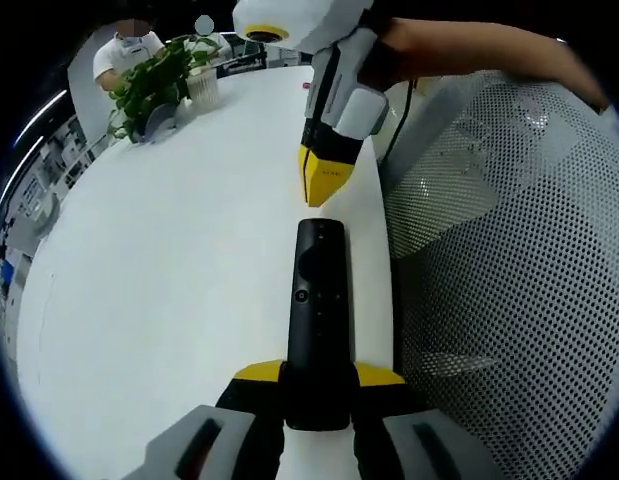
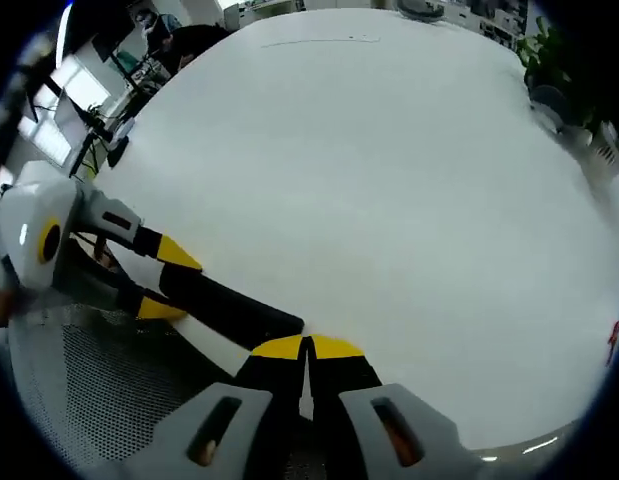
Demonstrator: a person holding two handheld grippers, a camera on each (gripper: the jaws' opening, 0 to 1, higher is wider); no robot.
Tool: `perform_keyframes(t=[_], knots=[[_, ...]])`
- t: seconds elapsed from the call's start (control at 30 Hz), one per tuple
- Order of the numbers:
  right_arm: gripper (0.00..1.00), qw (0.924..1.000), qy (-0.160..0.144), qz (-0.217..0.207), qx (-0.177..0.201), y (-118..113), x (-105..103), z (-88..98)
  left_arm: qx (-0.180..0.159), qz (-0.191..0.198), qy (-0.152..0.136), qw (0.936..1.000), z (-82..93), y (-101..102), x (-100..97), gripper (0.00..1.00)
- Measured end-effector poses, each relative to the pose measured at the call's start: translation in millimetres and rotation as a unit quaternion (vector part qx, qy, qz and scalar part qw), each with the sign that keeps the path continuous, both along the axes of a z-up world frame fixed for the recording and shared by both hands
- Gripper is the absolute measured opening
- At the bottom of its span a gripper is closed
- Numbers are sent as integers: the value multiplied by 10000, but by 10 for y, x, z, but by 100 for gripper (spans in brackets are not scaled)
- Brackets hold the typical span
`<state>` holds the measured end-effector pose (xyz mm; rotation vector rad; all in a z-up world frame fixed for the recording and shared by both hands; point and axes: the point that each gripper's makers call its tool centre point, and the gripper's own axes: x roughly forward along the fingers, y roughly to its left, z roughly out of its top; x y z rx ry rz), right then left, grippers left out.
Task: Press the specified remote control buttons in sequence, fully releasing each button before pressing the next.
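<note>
Clearly mid-approach to a press, judging by the layout. Slim black plastic remote control (image 1: 317, 320) clamped at its near end between the yellow-tipped jaws of the left gripper (image 1: 319, 380), held out lengthwise above the edge of the broad white tabletop (image 1: 179, 260), button face up toward the left gripper view, a round pad and a few small keys faintly visible near the far half. Right gripper (image 1: 324, 180) hanging just beyond the remote's far tip, yellow jaw tips pressed together into one blunt point, apart from the remote and not yet touching any key. Same arrangement from the right gripper view: right gripper (image 2: 307, 348) with jaws closed side by side, remote (image 2: 234, 308) stretching off to the left toward the left gripper (image 2: 161, 282). Grey perforated mesh chair back (image 1: 509, 250) close beside the table edge; leafy green potted plant (image 1: 154, 80) far across the table, with a seated person in white (image 1: 124, 50) behind it. Next move, probably: lower the closed tip straight onto the intended key, press briefly, then lift fully clear before the following key. Which key comes first cannot be told.
</note>
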<state>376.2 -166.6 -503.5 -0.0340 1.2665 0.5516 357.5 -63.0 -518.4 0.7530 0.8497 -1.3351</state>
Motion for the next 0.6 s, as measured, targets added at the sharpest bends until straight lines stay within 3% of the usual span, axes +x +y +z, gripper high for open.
perform_keyframes(t=[0.13,0.23,0.6], knots=[[0,9991,-10,358,-227,43,-44,-41,-87,19,-29,10000,3,8,-4,24],[0,9988,35,486,-94,129,-86,-41,-123,14,-18,9999,8,6,-2,24],[0,9944,-245,965,-344,163,-75,-62,-197,-16,-10,9998,10,1,3,24]])
